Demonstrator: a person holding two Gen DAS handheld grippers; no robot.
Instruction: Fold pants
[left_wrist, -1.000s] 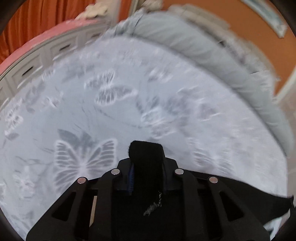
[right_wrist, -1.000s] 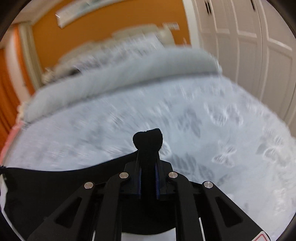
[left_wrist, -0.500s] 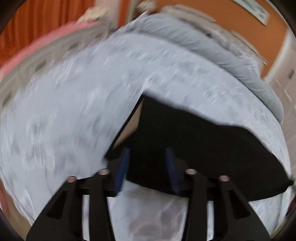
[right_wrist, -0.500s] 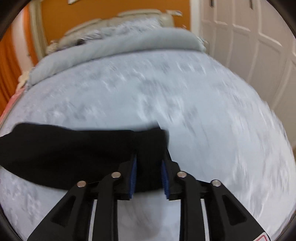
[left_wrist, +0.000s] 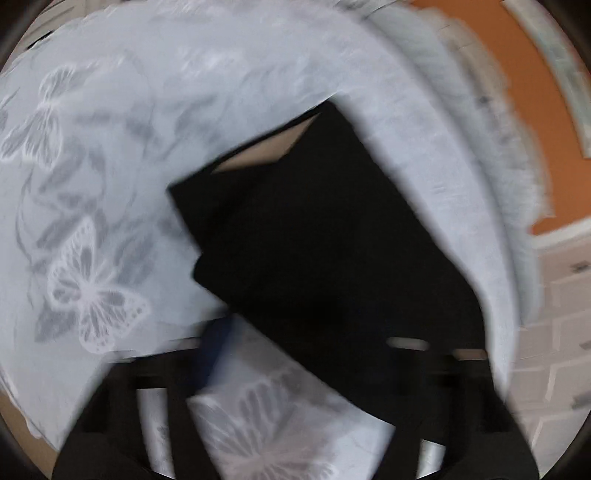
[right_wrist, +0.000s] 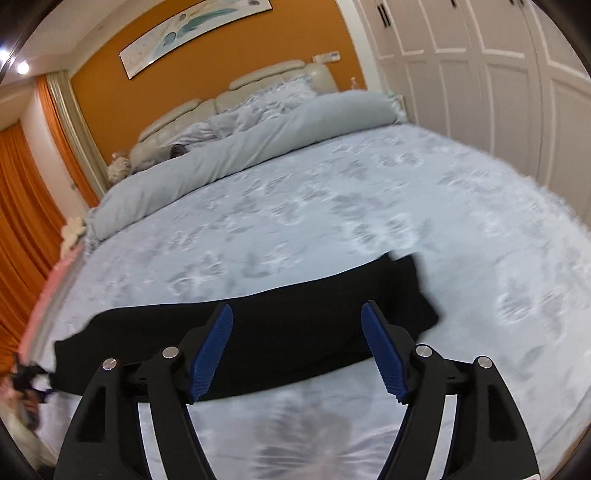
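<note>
Right gripper (right_wrist: 297, 349): jaws spread wide and opening, blue pads (right_wrist: 214, 352) bare, nothing between them. Pants (right_wrist: 258, 339) just beyond the fingertips, released and lying flat as a long black band across the butterfly-print bedspread (right_wrist: 332, 206), probably laid out there so the next fold has a smooth base. Left gripper (left_wrist: 295, 369): heavily blurred, jaws closing, grip impossible to tell; one blue pad (left_wrist: 218, 347) dimly visible at the near edge of the cloth. Ahead of it, pants lying as a doubled black slab with a pale inner lining (left_wrist: 266, 151) peeking out at the far corner, which suggests one fold already made. Further out, rolled grey duvet (right_wrist: 240, 147), headboard (right_wrist: 221, 96), orange wall (right_wrist: 110, 85).
</note>
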